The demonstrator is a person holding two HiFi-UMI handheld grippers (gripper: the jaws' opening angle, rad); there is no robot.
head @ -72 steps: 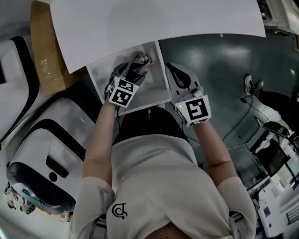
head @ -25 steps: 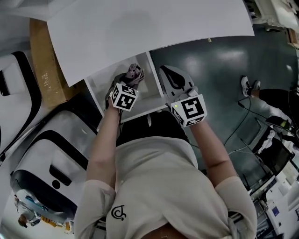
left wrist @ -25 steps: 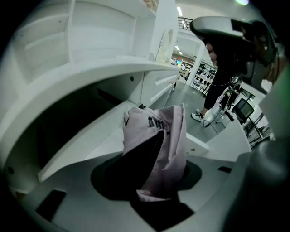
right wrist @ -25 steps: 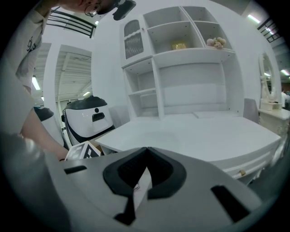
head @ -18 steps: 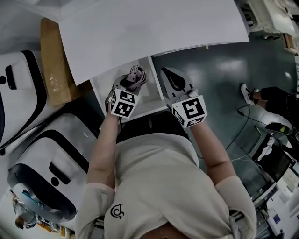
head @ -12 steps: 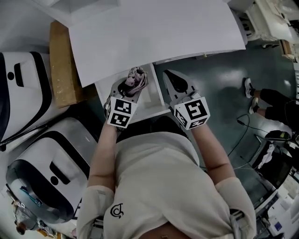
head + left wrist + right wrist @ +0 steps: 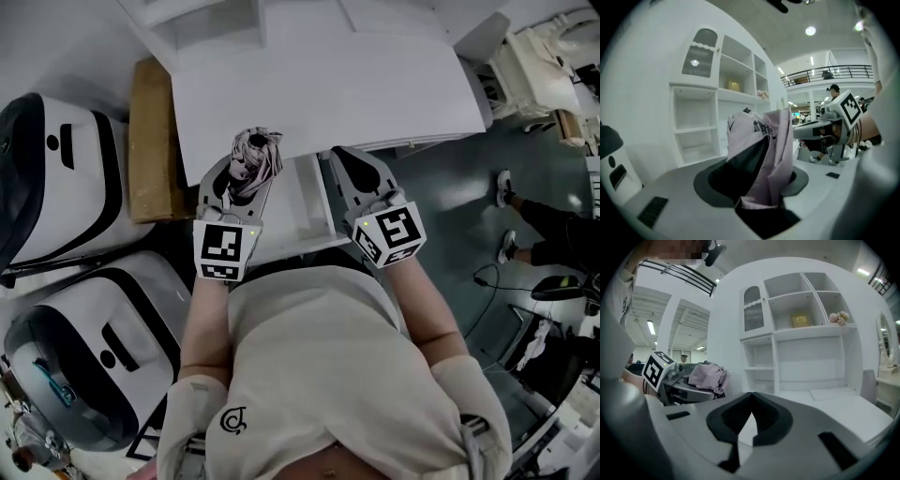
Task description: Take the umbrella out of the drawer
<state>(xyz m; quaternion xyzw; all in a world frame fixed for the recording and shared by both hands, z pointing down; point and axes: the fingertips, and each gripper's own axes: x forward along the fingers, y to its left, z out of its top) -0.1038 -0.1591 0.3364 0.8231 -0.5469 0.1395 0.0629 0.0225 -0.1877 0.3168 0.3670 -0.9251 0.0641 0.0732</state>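
The folded pink and grey umbrella [image 7: 257,150] is clamped between the jaws of my left gripper [image 7: 246,167], held up over the front edge of the white desk top [image 7: 319,84]. In the left gripper view the umbrella [image 7: 765,150] stands upright between the dark pads. The open white drawer [image 7: 307,202] lies below, between my two hands. To the right of the drawer, my right gripper [image 7: 339,155] has its jaw tips together and nothing in them. In the right gripper view its jaws [image 7: 750,412] meet, and the left gripper [image 7: 682,383] carries the umbrella [image 7: 708,375] at the left.
Two large white and black machine shells [image 7: 56,178] [image 7: 94,328] and a brown cardboard box [image 7: 153,141] stand left of the desk. A white shelf unit [image 7: 806,333] rises behind the desk. A person's legs [image 7: 553,220] and cables lie on the dark floor at the right.
My left gripper has risen with the umbrella out of the drawer to desk-top height and tipped more level. The right gripper has risen a little too, still shut and empty.
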